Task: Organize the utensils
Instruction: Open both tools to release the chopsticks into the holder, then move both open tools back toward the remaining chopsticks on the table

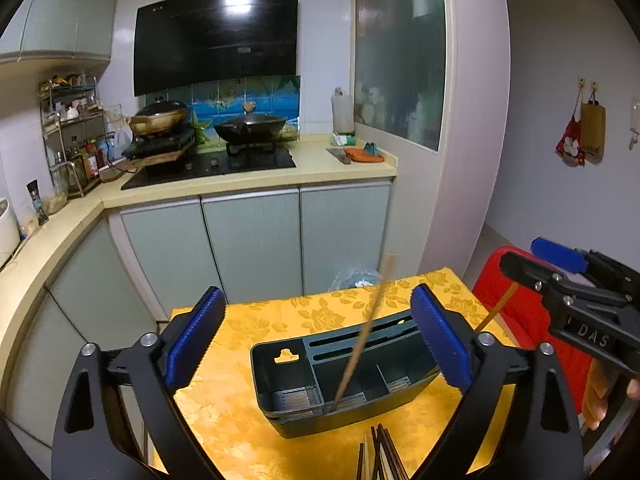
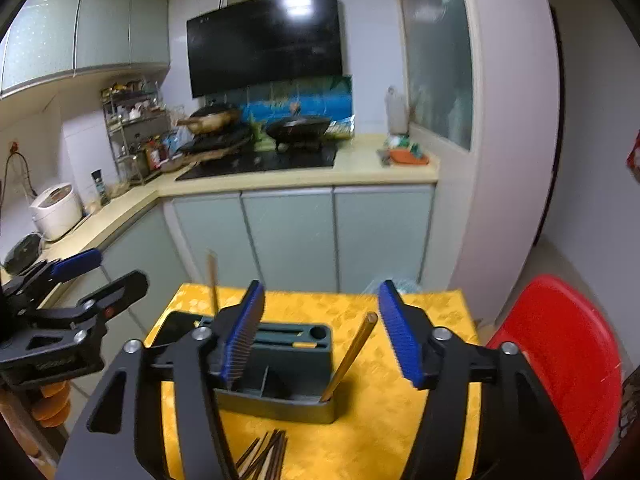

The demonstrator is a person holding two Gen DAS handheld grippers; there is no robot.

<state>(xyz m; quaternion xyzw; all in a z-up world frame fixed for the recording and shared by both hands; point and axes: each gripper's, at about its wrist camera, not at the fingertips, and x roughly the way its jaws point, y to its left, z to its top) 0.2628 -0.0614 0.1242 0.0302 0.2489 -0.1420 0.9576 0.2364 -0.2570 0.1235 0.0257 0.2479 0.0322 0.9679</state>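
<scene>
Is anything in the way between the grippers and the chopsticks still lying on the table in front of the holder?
Nothing visible. The loose chopsticks lie on bare yellow tablecloth in front of the holder, just below both open hand-held grippers, left and right.

Dim, fisheye-warped; right view blurred
</scene>
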